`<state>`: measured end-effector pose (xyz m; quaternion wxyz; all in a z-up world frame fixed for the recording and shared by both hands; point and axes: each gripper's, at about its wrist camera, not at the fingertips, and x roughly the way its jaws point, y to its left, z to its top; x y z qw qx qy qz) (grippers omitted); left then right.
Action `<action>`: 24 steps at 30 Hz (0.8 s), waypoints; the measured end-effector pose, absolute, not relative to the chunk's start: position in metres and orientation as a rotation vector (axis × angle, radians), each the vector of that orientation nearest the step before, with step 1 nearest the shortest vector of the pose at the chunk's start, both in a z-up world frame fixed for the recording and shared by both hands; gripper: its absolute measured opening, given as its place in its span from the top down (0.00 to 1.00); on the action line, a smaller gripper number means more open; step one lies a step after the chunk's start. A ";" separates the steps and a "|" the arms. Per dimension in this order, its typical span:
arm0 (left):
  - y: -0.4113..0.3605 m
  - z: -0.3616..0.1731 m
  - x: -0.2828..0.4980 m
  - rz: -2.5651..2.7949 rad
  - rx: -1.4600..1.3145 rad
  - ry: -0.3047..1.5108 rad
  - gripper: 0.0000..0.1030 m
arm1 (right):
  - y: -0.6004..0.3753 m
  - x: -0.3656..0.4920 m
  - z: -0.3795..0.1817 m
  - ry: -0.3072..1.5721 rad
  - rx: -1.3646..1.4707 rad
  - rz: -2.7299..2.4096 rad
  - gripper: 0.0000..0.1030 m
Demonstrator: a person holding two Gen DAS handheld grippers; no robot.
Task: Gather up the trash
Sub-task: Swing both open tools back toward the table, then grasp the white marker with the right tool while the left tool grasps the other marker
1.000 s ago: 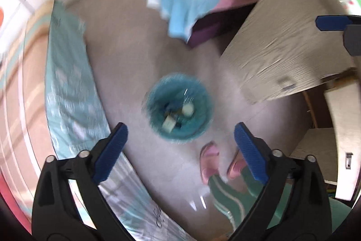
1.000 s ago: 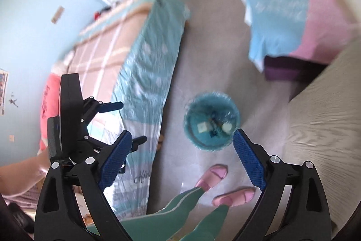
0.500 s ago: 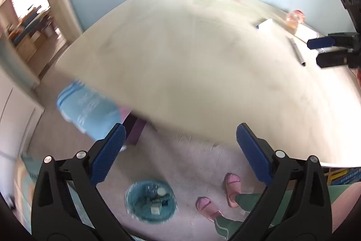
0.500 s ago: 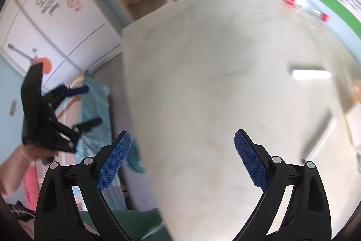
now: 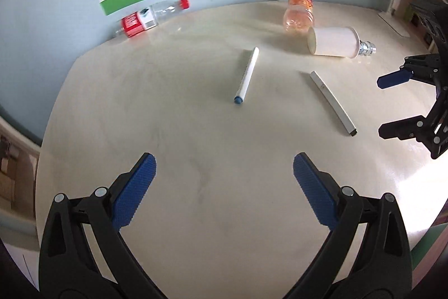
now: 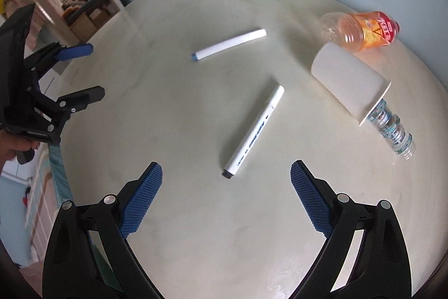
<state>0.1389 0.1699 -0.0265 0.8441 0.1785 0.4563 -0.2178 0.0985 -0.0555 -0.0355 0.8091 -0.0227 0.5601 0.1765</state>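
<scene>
Both the left tongs [image 5: 224,181] and right tongs [image 6: 226,181] hover released over the cream counter [image 5: 196,215] (a white paper cup [image 6: 348,83] lies tipped beside an orange plastic bottle [image 6: 364,31]).

Bare bench [image 5: 218,215] lies ahead of both open grippers. Two markers, a blue-capped marker [image 6: 229,44] and a black-tipped marker [image 6: 253,132], cross the middle; a tipped paper cup [image 6: 350,84] and orange bottle [image 6: 364,31] crowd the far right, touching each other.
</scene>
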 end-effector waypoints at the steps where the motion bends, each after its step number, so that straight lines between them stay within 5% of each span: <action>1: 0.164 -0.031 0.150 -0.499 0.407 0.960 0.07 | -0.056 0.102 -0.039 1.198 -0.046 0.358 0.11; 8: 0.138 -0.062 0.212 -0.701 0.555 0.982 0.07 | -0.054 0.117 -0.061 1.225 0.012 0.198 0.13; 10: 0.130 -0.072 0.228 -0.736 0.586 0.983 0.07 | -0.052 0.120 -0.067 1.240 0.026 0.161 0.27; 24: 0.100 -0.092 0.271 -0.893 0.587 0.985 0.07 | -0.051 0.124 -0.074 1.247 0.082 -0.012 0.31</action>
